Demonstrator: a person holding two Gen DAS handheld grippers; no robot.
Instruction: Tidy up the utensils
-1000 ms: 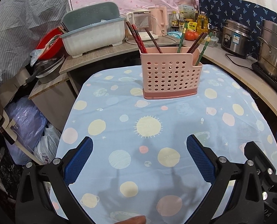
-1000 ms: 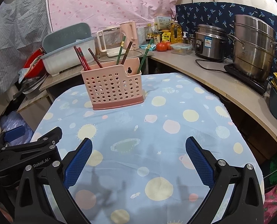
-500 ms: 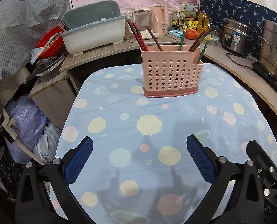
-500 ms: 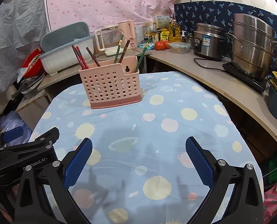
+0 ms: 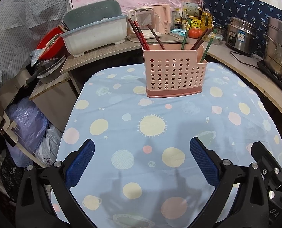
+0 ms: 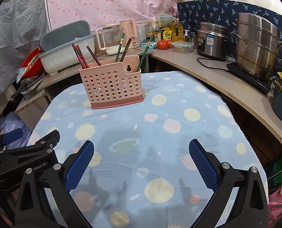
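A pink perforated utensil holder (image 5: 174, 74) (image 6: 112, 87) stands upright at the far end of the table. Red and brown chopsticks (image 5: 139, 33) (image 6: 80, 56) lean in its left compartment, and green and brown ones (image 5: 185, 34) (image 6: 121, 46) stick out on the right. My left gripper (image 5: 142, 163) hovers open over the near part of the table, nothing between its blue pads. My right gripper (image 6: 141, 163) is open and empty too, well short of the holder. In the right wrist view the left gripper's black body (image 6: 23, 157) shows at the lower left.
The table wears a light blue cloth with planets (image 5: 154, 125) (image 6: 171, 125). Behind it a counter carries a grey dish tub (image 5: 95, 36), a pink kettle (image 6: 130, 32), bottles, tomatoes (image 6: 162, 44), a rice cooker (image 6: 210, 39) and a steel pot (image 6: 257, 45). Plastic bags (image 5: 26, 125) lie at the left.
Both grippers have drifted back and up a little, so the holder sits slightly further away and lower in view. Both stay open and empty.
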